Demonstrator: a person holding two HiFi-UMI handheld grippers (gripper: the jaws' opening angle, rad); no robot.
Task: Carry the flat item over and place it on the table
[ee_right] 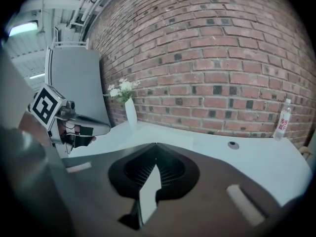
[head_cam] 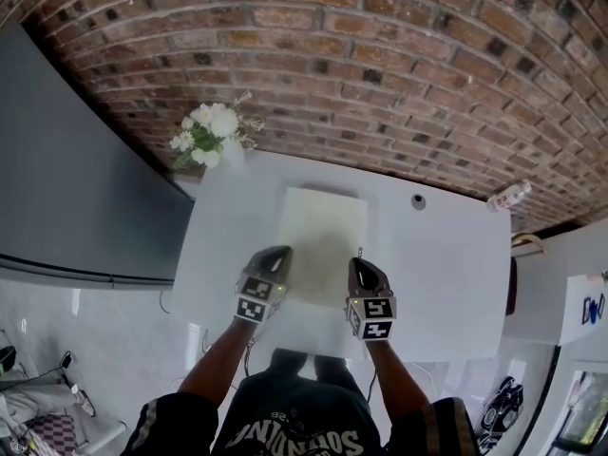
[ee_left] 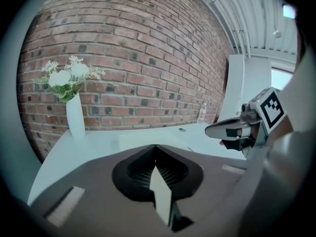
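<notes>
- Brick wall (head_cam: 380, 65): runs along the far side of the tabletop.
- Tabletop (head_cam: 446, 283): white, and carries every item listed below.
- Flat item (head_cam: 323, 226): 1 pale yellow-green rectangular sheet over the middle of the tabletop.
  - Its long axis runs from the person straight toward the brick wall.
  - The far short edge points at the wall and lies flat on the tabletop, parallel to the wall.
  - The near end sits between the 2 grippers. Whether that end is lifted off the surface cannot be told.
- Left gripper (head_cam: 275, 255): positioned at the sheet's left long edge, near end. In the left gripper view the jaws are closed together, with a thin pale strip of the flat item pinched between them.
- Right gripper (head_cam: 362, 264): positioned at the sheet's right long edge, near end, level with the left gripper. In the right gripper view the jaws are likewise closed on a thin pale strip of the flat item.
- Vase of white flowers (head_cam: 211, 133): upright at the far-left corner, well apart from the sheet.
- Bottle (head_cam: 508, 196): at the far-right corner.
- Small round object (head_cam: 418, 200): on the tabletop, between the sheet's far-right corner and the bottle.
</notes>
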